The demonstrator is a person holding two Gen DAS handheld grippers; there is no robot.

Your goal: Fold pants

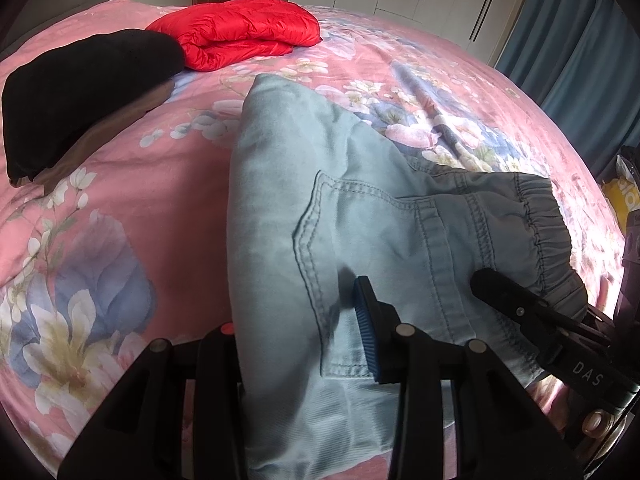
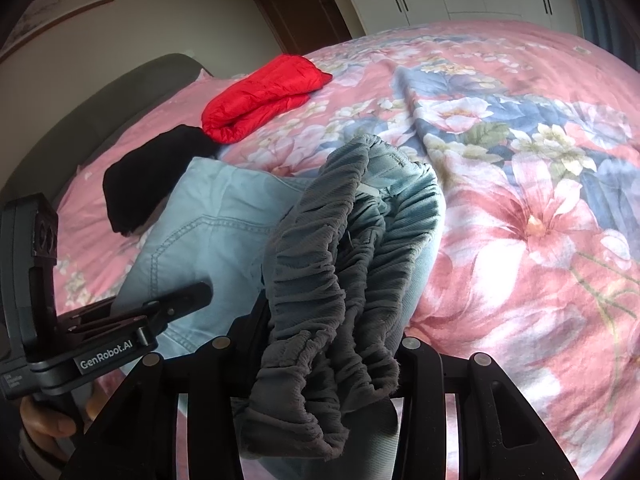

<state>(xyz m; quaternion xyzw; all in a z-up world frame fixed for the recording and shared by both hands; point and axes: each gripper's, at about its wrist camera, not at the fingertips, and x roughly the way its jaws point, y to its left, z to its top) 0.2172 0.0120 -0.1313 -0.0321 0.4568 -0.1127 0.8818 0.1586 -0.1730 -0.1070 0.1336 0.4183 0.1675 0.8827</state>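
Pants (light denim) lie on the floral bedspread; left gripper pinches the seat fabric, right gripper clamps the bunched waistband

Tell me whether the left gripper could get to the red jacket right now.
Probably not as is: the left gripper has the pants between its fingers, and the red jacket lies far across the bed, past them.
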